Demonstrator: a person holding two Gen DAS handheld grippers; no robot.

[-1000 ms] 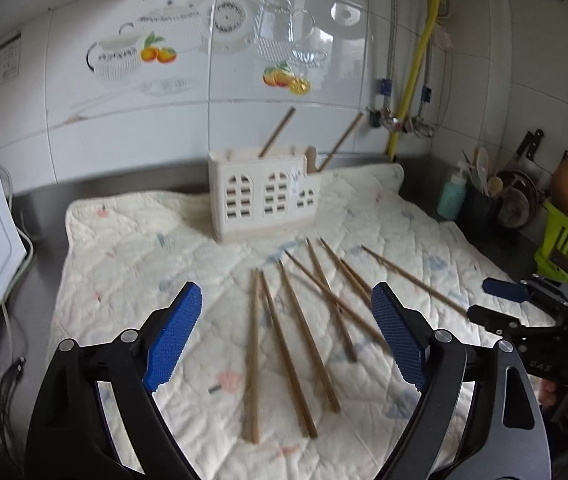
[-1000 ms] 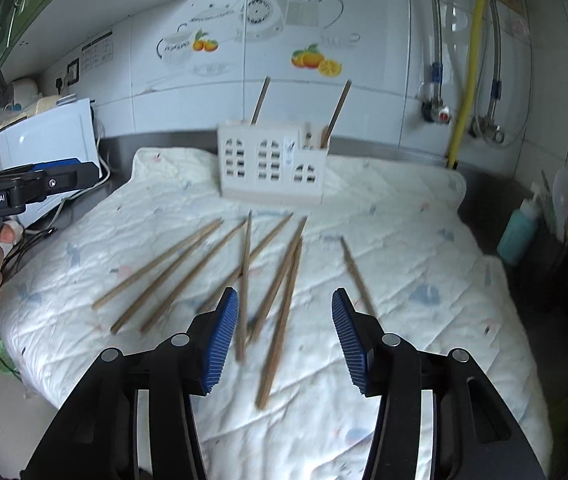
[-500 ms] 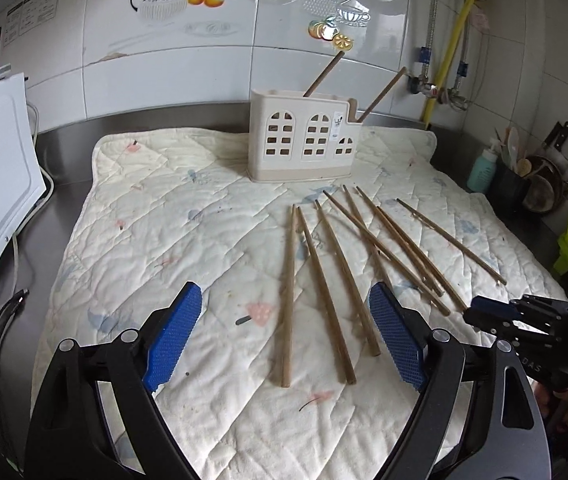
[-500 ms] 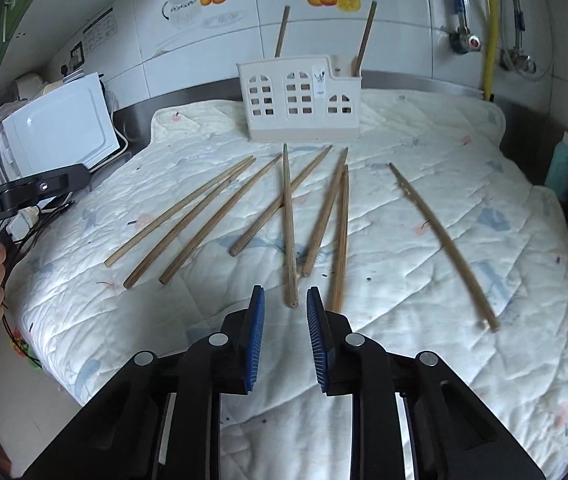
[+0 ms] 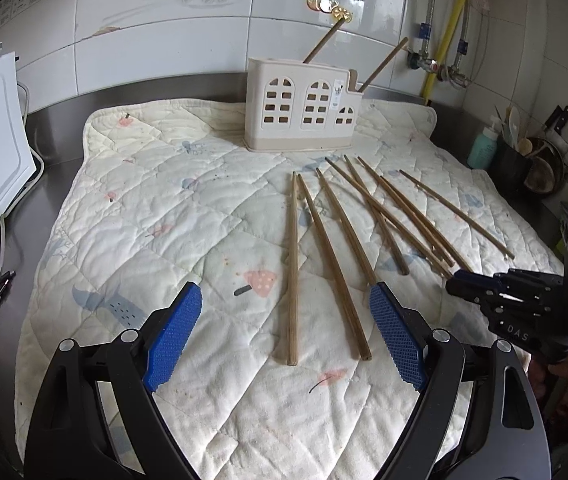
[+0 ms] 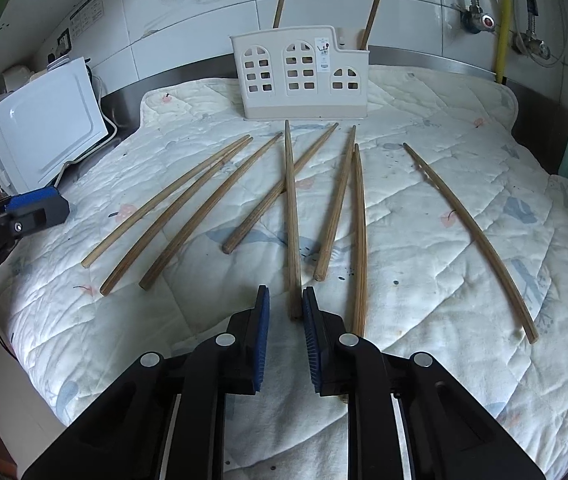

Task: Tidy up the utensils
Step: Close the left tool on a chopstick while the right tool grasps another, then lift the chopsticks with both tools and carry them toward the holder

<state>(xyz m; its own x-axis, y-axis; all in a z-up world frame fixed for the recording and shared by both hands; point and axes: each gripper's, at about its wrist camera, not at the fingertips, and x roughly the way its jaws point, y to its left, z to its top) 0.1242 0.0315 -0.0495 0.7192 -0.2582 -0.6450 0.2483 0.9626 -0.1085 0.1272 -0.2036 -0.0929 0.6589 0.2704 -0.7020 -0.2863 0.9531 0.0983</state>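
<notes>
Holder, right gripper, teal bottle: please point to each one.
Holder point(image 6: 300, 80), right wrist view, front wall.
Right gripper point(image 6: 286, 304), right wrist view, between fingertips.
Teal bottle point(image 5: 482, 150), left wrist view, body.

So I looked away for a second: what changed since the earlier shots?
The right gripper came down toward the quilt and narrowed its jaws around the near end of one chopstick; whether it grips yet is unclear. The left gripper also dropped closer, jaws wide and empty. The chopsticks on the quilt and the two in the holder lie as before.
</notes>
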